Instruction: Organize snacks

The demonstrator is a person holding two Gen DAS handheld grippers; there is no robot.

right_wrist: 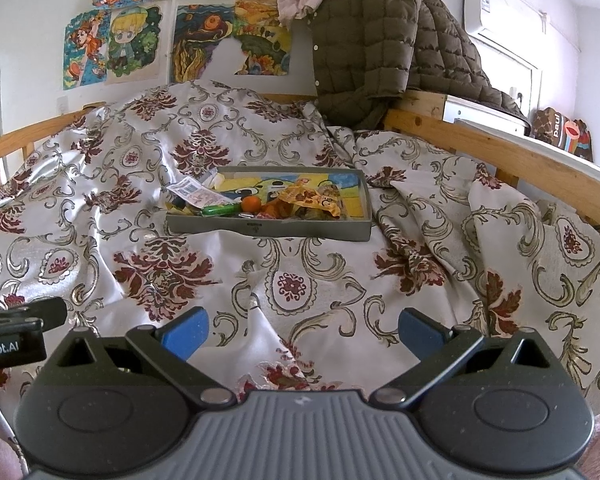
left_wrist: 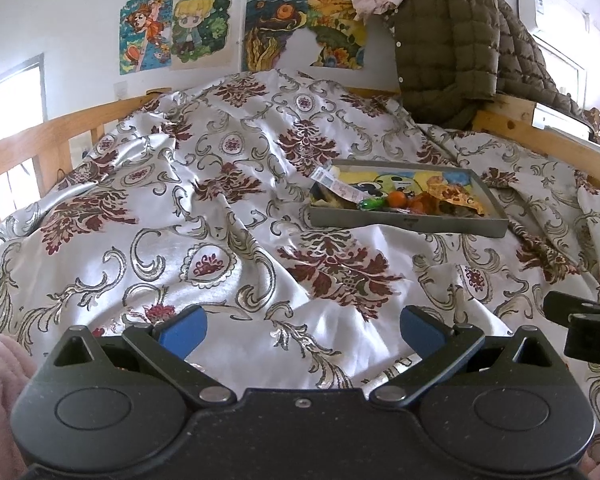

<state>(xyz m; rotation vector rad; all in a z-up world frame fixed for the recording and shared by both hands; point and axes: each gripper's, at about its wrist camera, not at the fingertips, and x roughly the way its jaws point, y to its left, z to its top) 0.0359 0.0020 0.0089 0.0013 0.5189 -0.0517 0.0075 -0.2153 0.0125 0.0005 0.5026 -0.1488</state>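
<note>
Hovering low over the patterned bedspread (right_wrist: 300, 280) near the bed's front edge: left gripper (left_wrist: 302, 330) and right gripper (right_wrist: 300, 330), blue fingers spreading wide apart, gripping nothing. Sitting farther back toward the bed's right side: grey tray (right_wrist: 272, 230) holding snack wrappers (right_wrist: 312, 198), a green packet (right_wrist: 220, 209), an orange sweet (right_wrist: 252, 203). Hanging beyond on the wooden rail: olive quilted jacket (right_wrist: 372, 40).

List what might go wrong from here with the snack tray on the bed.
The gray tray sits on a rumpled, glossy bedspread, so pushing it may tip or slide it. The white wrapper overhangs the tray's left rim and could fall off. Snacks like the orange candy are piled tightly; the open right gripper may grab several.
</note>
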